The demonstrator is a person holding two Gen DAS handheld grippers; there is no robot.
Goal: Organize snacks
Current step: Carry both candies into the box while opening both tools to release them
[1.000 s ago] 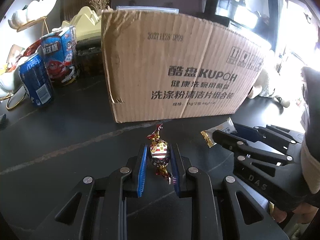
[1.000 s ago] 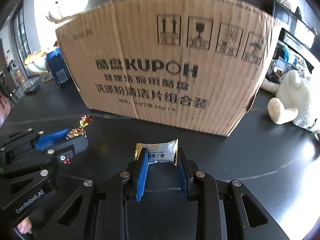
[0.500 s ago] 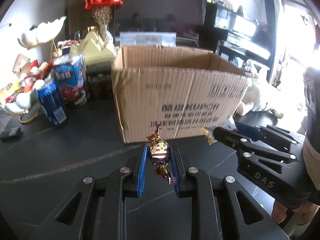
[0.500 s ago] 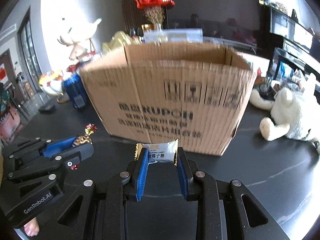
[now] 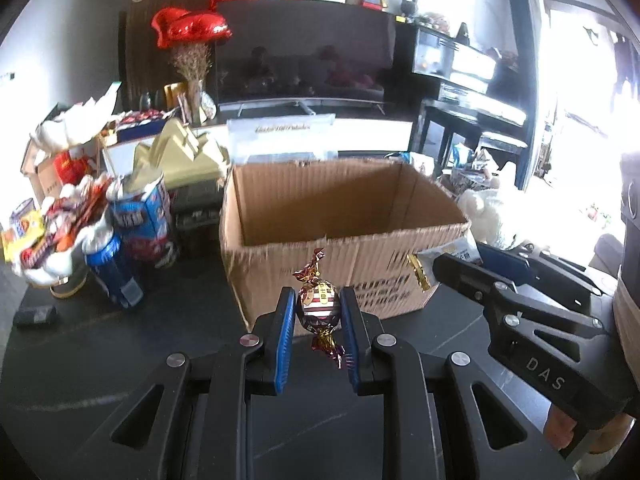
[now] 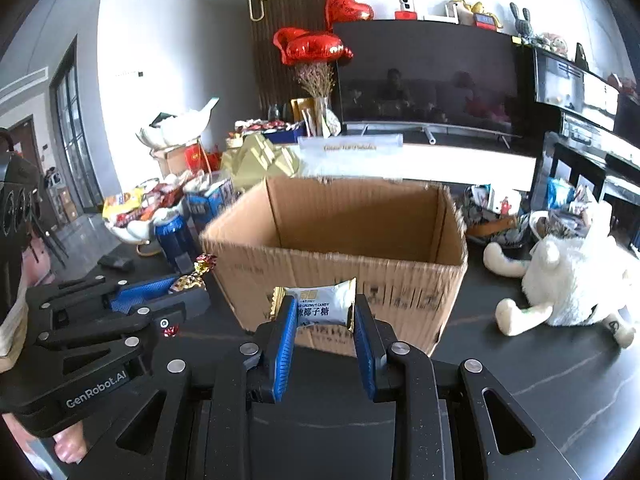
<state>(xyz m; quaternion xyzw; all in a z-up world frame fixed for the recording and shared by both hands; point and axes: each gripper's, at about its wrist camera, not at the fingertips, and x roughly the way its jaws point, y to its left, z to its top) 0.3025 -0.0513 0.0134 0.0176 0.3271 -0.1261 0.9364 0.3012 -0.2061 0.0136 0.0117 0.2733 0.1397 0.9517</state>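
Currently our left gripper (image 5: 318,312) pinches a light foil-twisted candy (image 5: 319,307) mid-body; our right gripper (image 6: 325,312) clamps a crinkly white candy packet (image 6: 316,306) edgewise.

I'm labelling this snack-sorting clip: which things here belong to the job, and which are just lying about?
Job: foil-wrapped chocolate in left hand-held gripper; coconut candy packet in right hand-held gripper; open cardboard box.
Lying about: white plush toy; blue can; heart balloons.

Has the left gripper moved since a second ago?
Yes. The left gripper, shut on its candy, rose: the cardboard box now shows its open top from above.
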